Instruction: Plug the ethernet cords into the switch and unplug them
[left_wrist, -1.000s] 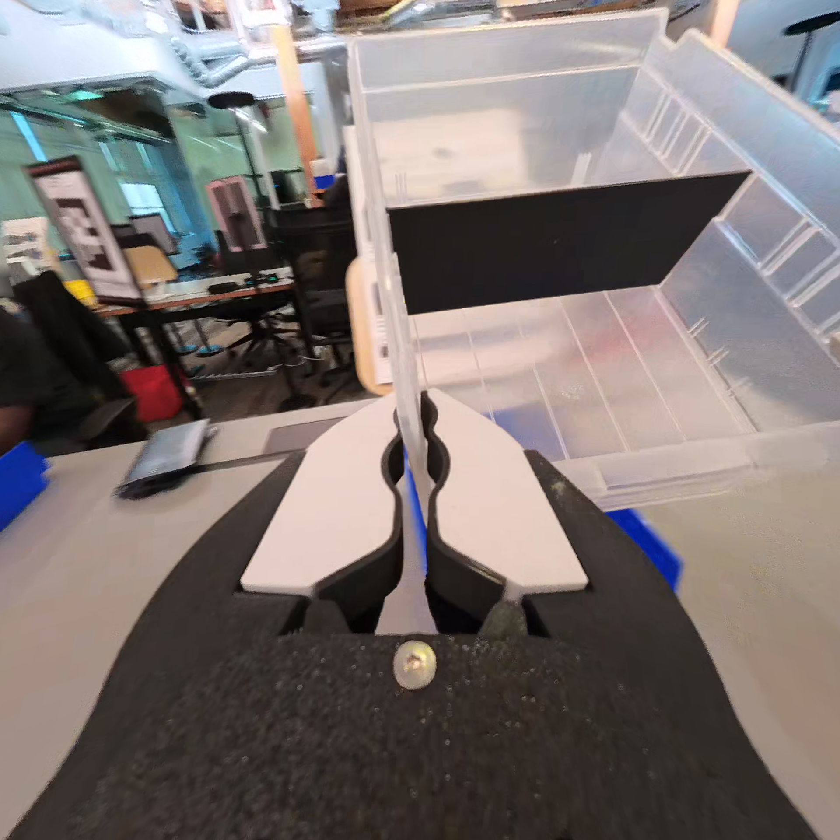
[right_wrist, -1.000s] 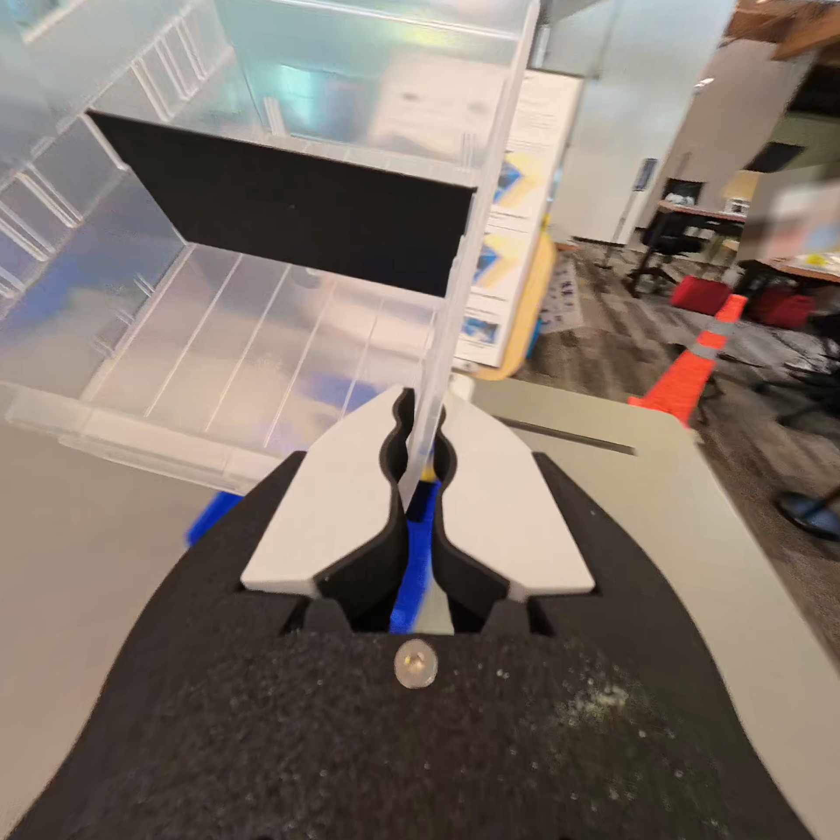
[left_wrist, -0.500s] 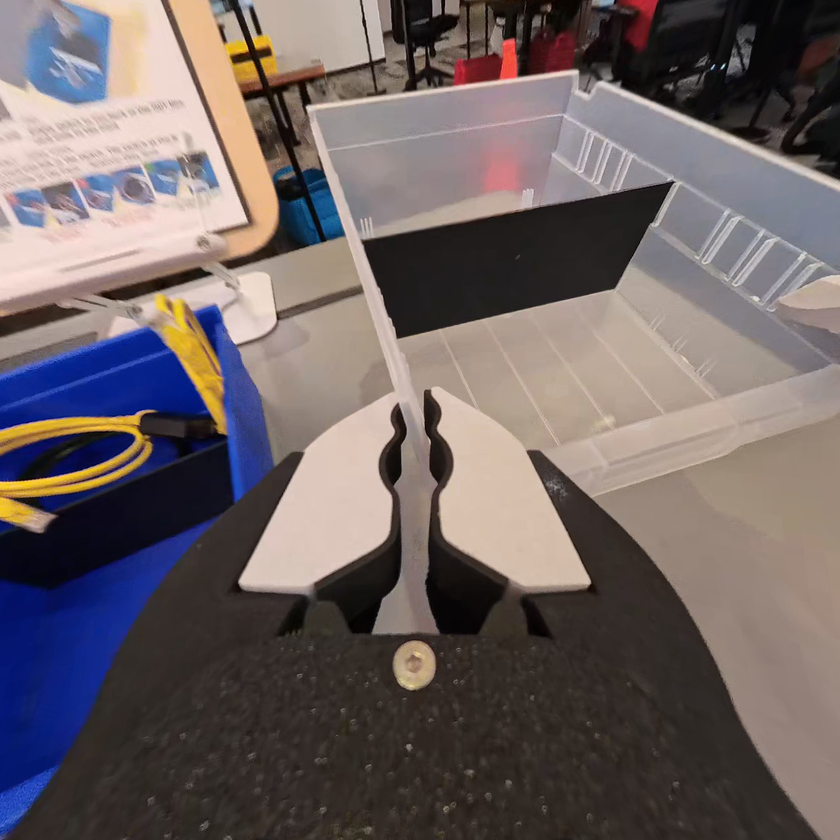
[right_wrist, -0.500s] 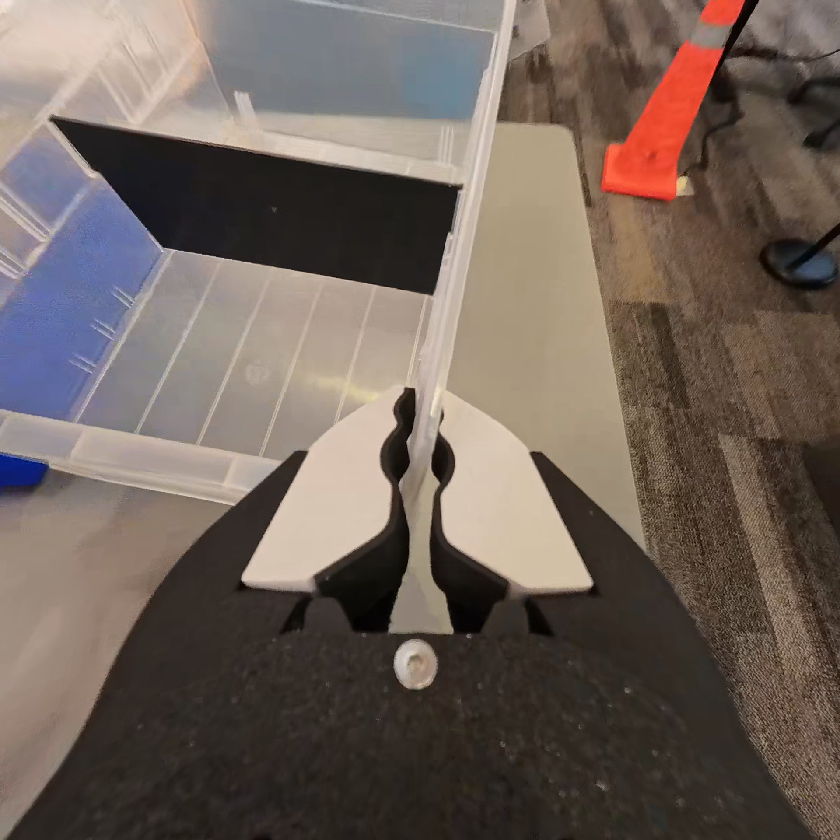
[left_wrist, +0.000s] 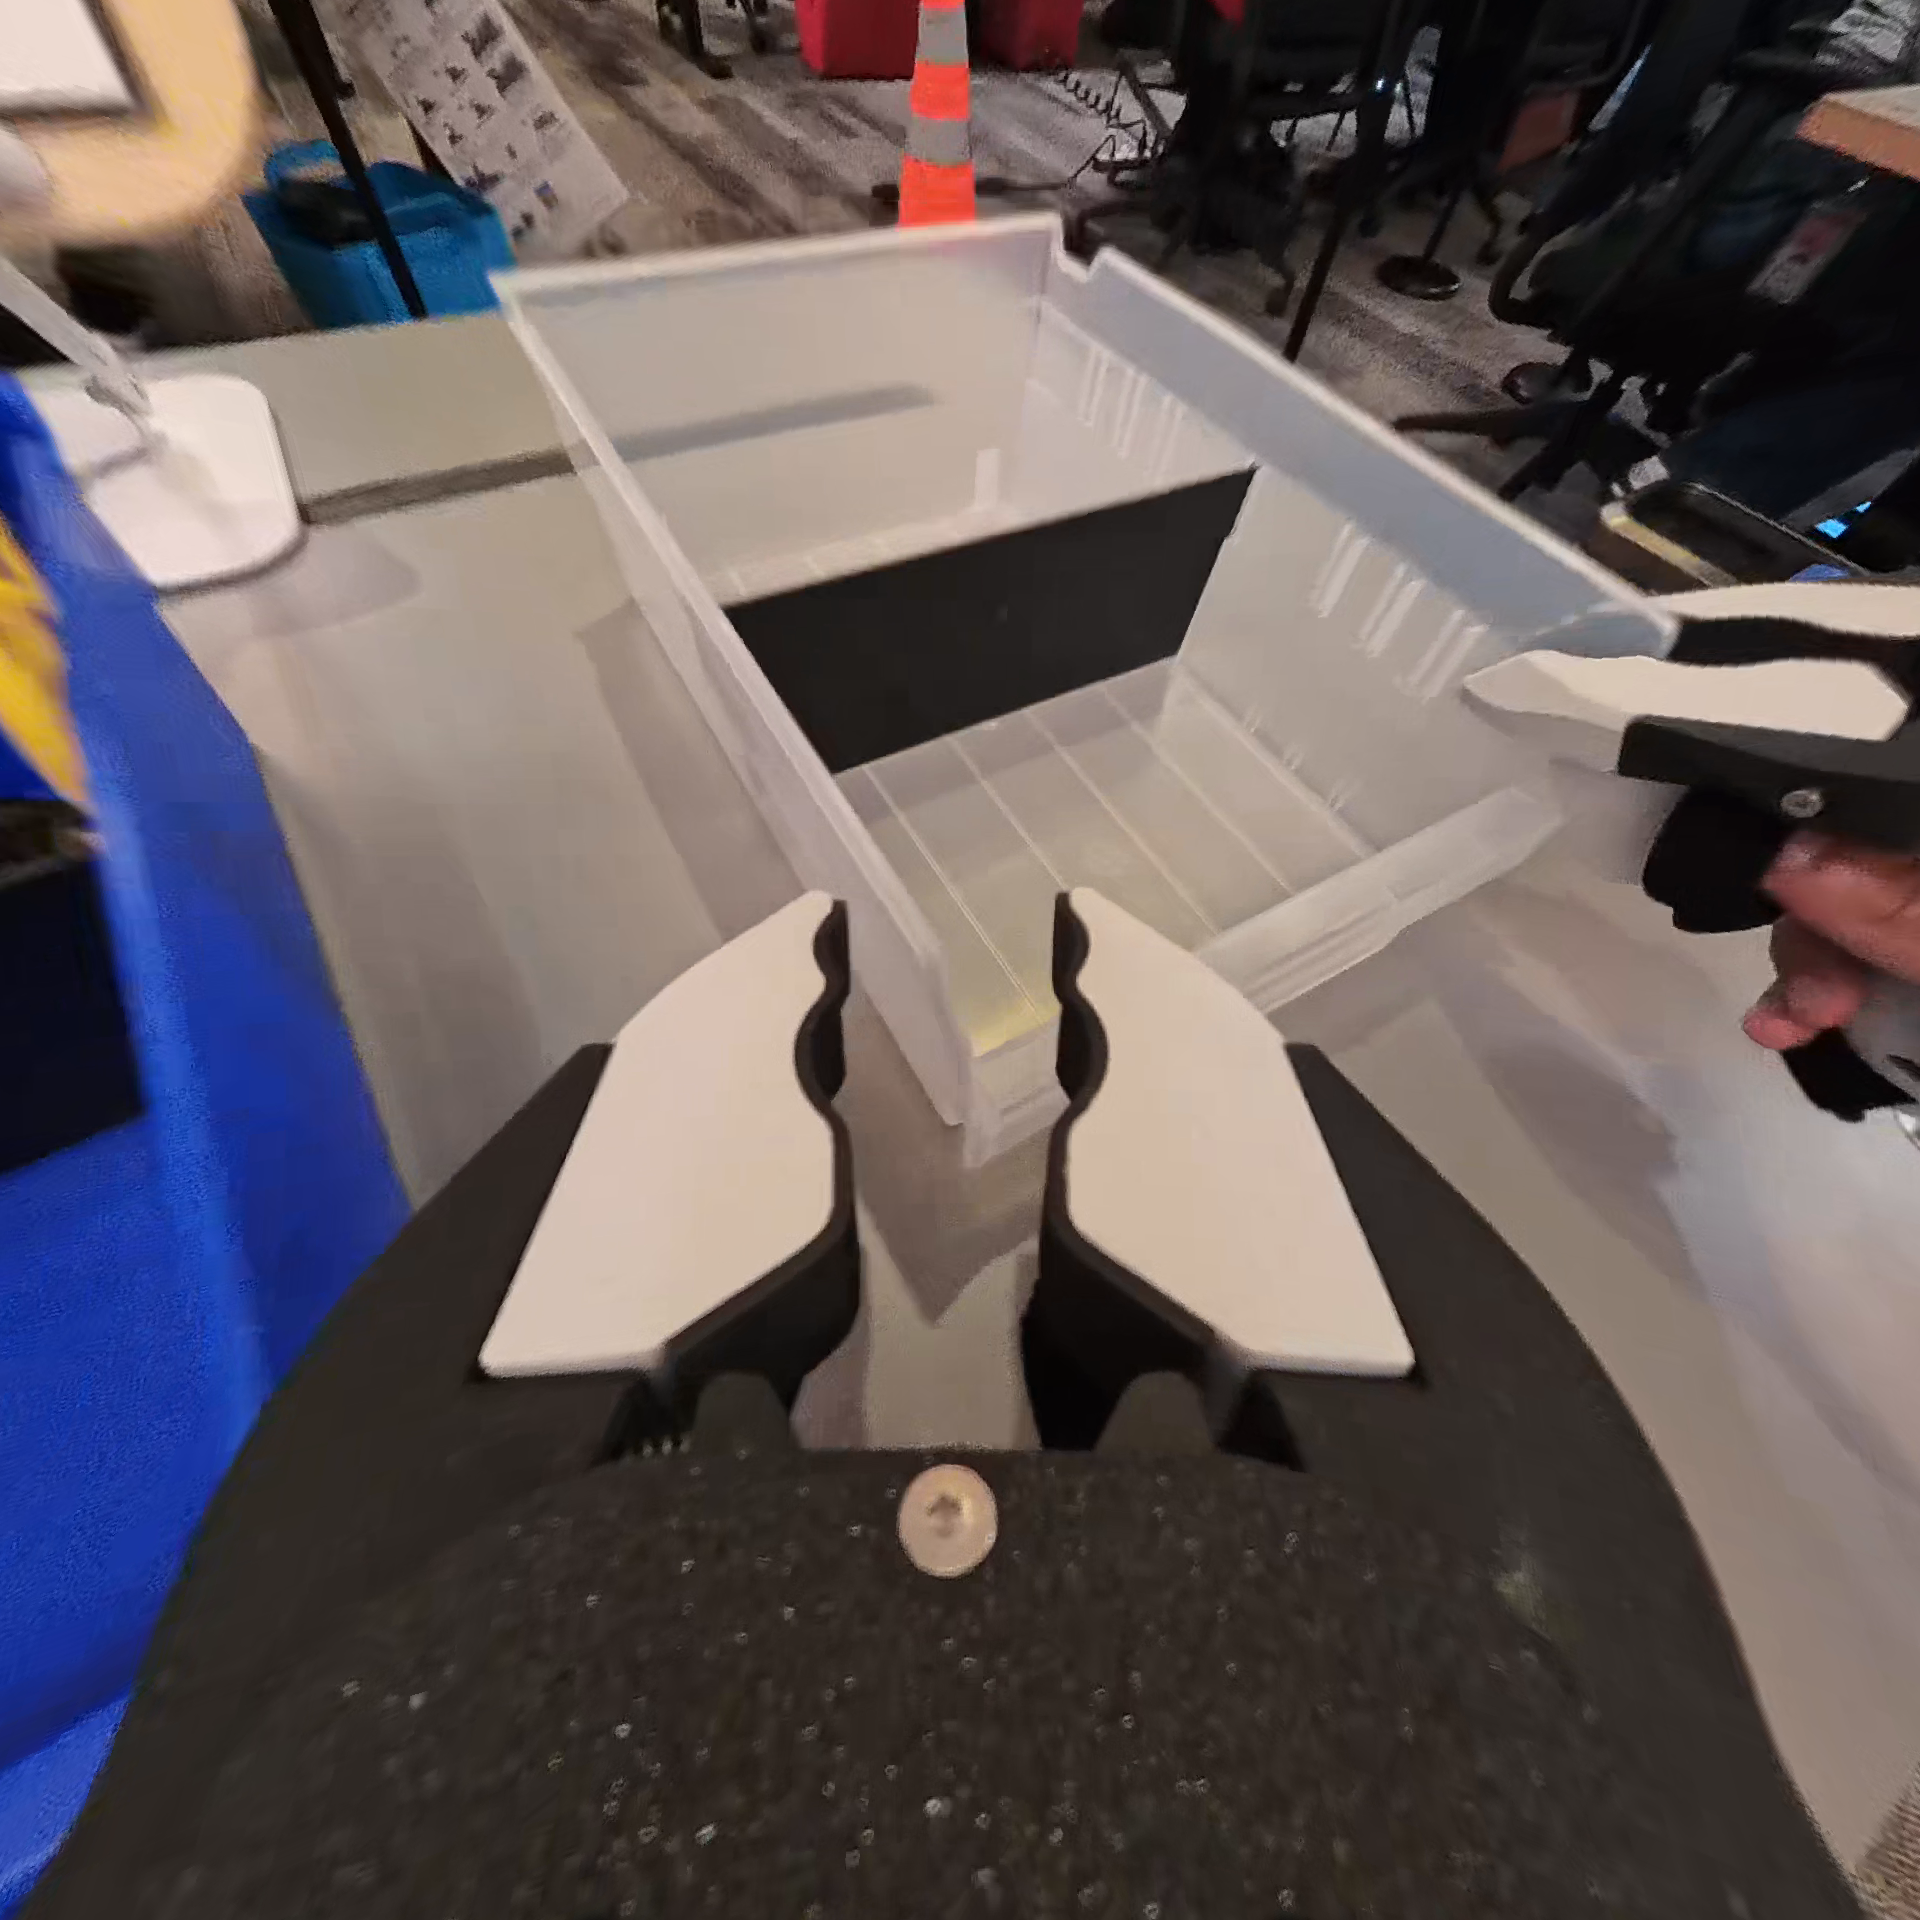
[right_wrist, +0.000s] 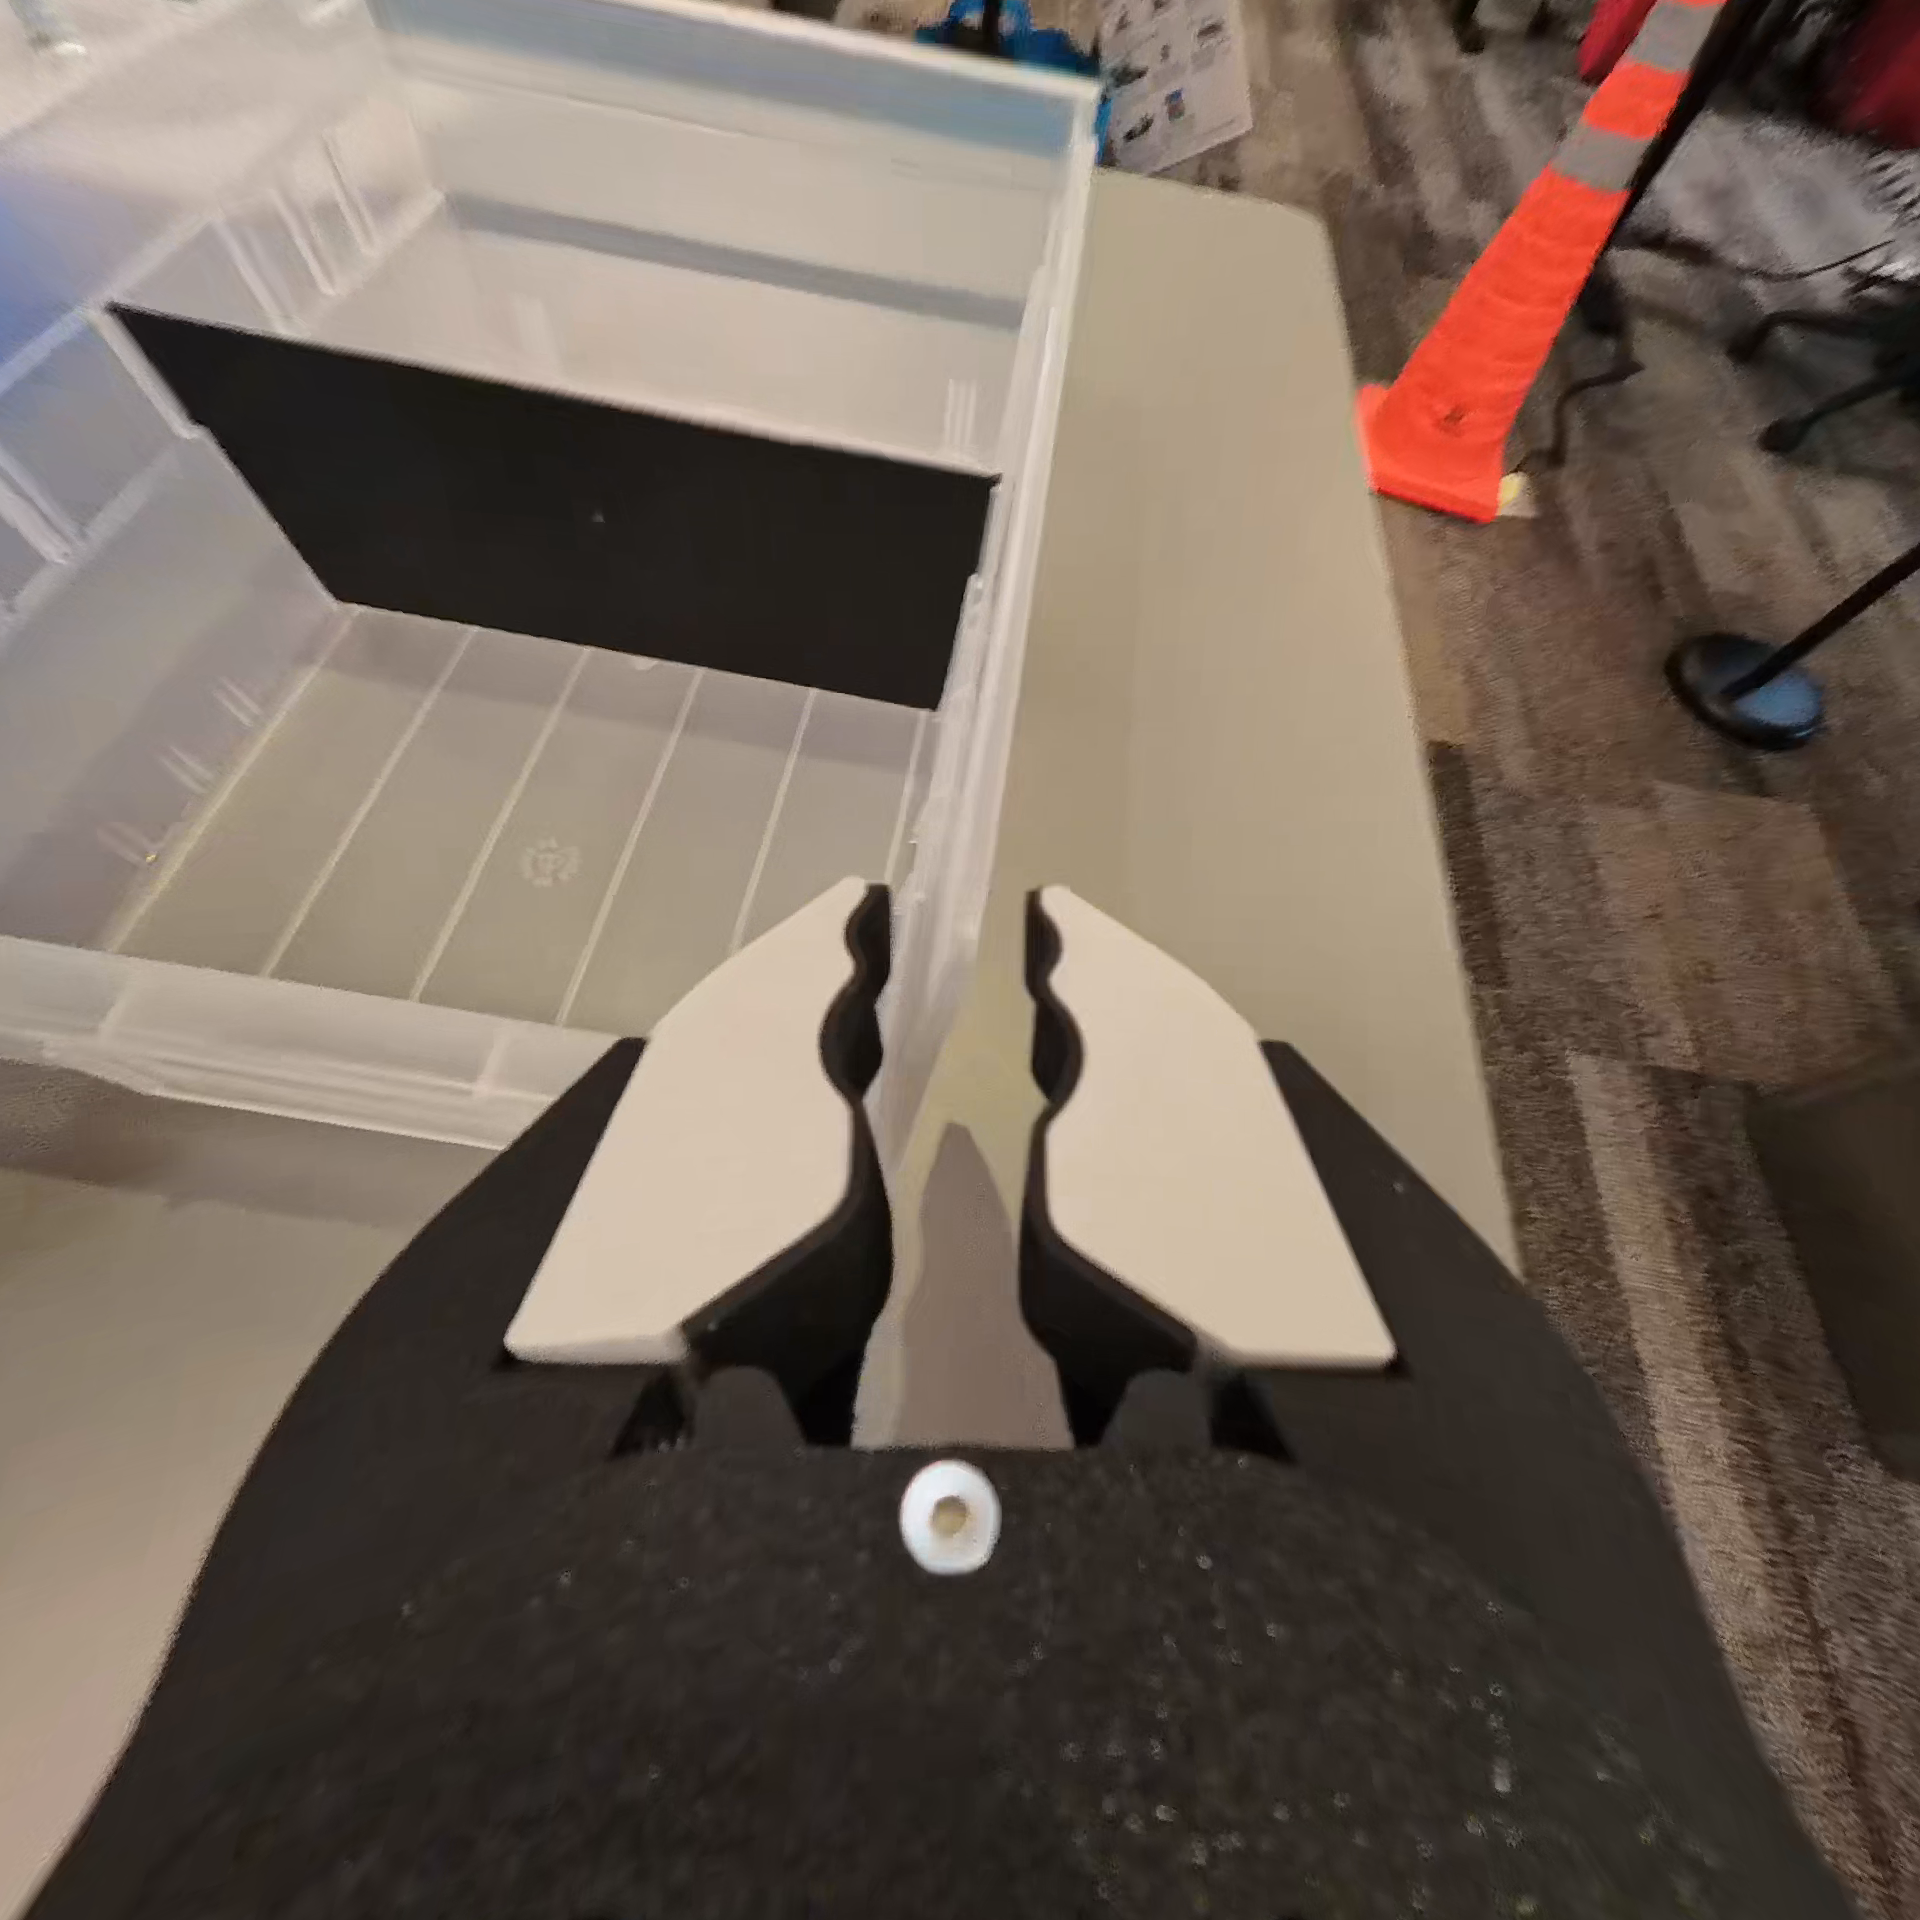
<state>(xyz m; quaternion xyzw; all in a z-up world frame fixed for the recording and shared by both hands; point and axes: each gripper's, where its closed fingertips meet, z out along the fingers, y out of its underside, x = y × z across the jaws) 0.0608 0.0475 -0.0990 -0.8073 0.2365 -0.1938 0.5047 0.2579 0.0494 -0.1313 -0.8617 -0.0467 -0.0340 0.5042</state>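
Left wrist view: left gripper (left_wrist: 951, 997) stands open, its white fingers (left_wrist: 727, 1091) straddling the near corner of a clear plastic storage bin (left_wrist: 1351, 914) resting on the grey worktop (left_wrist: 468, 790); the pads do not press the wall. A black divider panel (left_wrist: 987, 634) crosses the bin ahead of the gripper; the compartment in front of it looks bare, and nothing shows in the far one. To the gripper's left, a blue plastic bin (left_wrist: 177, 1143) with a blurred patch of yellow (left_wrist: 31, 665) at its upper edge, possibly the ethernet cords. Right gripper (left_wrist: 1558, 665) shows far right at the bin's opposite wall.

Right wrist view: right gripper (right_wrist: 956, 997) is also open around the clear bin's right wall (right_wrist: 997, 727), with a gap visible at the right pad. An orange traffic cone (right_wrist: 1496, 301) stands on the floor beyond.

Progress, as a judgement: no switch is in view and no cord is in hand, so plugging and unplugging both look not yet done.
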